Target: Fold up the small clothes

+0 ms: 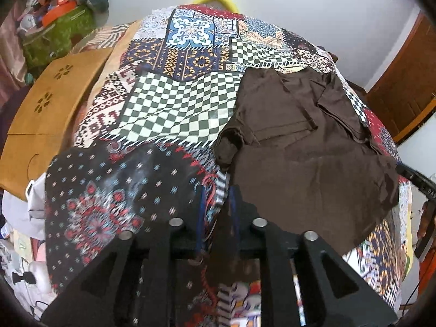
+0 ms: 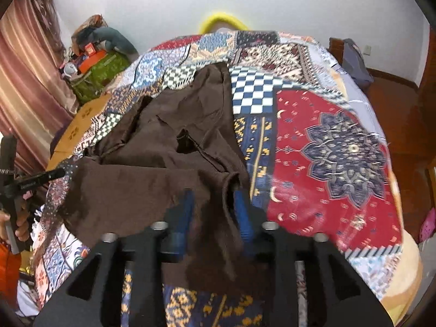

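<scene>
A small brown shirt [image 1: 305,147] lies spread on a patchwork bedspread [image 1: 174,109]. It also shows in the right wrist view [image 2: 169,147]. My left gripper [image 1: 218,207] pinches the shirt's near left hem corner between its blue fingers [image 1: 201,212]. My right gripper [image 2: 215,212] holds the shirt's near right hem; brown cloth hangs between its blue fingers [image 2: 242,212]. The near edge of the shirt is lifted off the bed. The sleeves and collar lie farther away.
A cardboard box [image 1: 46,114] lies at the bed's left side, with a green bag [image 1: 54,38] and clutter behind it. A yellow hoop [image 2: 220,21] peeks over the far edge. A wooden door [image 1: 408,81] stands at the right. The left gripper's handle shows in the right wrist view [image 2: 16,185].
</scene>
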A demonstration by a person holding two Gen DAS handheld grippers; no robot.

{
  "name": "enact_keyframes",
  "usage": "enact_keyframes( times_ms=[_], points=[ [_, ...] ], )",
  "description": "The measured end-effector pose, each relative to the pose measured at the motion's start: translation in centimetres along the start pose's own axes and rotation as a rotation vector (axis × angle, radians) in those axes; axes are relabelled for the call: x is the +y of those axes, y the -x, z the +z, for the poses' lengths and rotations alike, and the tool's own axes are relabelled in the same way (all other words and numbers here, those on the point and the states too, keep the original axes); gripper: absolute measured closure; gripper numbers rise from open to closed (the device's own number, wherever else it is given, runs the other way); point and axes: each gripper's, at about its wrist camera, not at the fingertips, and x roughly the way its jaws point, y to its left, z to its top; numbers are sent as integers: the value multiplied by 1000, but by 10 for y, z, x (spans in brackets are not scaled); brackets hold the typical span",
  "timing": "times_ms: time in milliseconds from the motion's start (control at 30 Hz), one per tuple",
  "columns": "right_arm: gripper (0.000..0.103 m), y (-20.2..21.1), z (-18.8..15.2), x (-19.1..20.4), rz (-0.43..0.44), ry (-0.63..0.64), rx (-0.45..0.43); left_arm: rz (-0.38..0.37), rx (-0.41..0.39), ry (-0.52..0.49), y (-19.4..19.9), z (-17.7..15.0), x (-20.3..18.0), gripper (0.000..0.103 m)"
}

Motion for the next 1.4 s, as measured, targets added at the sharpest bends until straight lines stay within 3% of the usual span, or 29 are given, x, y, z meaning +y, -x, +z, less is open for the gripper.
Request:
enact_keyframes(
  times_ms=[233,567,600,667,900,933,967,1000,1200,1400],
  points=[
    [60,22,-22,-12,-33,7,-7,-32,52,51,1,-32,16,76],
    [61,2,-54,-28,-45,-25,85,-74,79,62,-1,-53,7,74],
    [65,0,-55,-28,-40,-31,81,-69,78,59,-1,-53,5,74],
    [95,-3,-55,-30,-28,-47,66,-54,74,61,-2,-52,2,74],
    [97,-4,-58,-32,19,-87,60,-87,117,97,-22,-59,5,74],
    [97,-1,-59,-30,20,-79,56,-99,117,115,-23,-60,8,78],
    [97,3,-60,-28,21,-68,51,-122,121,131,-23,-60,10,90],
    [97,6,-62,-26,24,-62,45,-156,124,156,-22,-62,12,91],
    [97,38,-49,-13,74,-29,-16,-118,53,125,6,-58,5,99],
    [97,70,-21,4,89,25,-112,-97,-109,62,69,-30,-9,100]
  ],
)
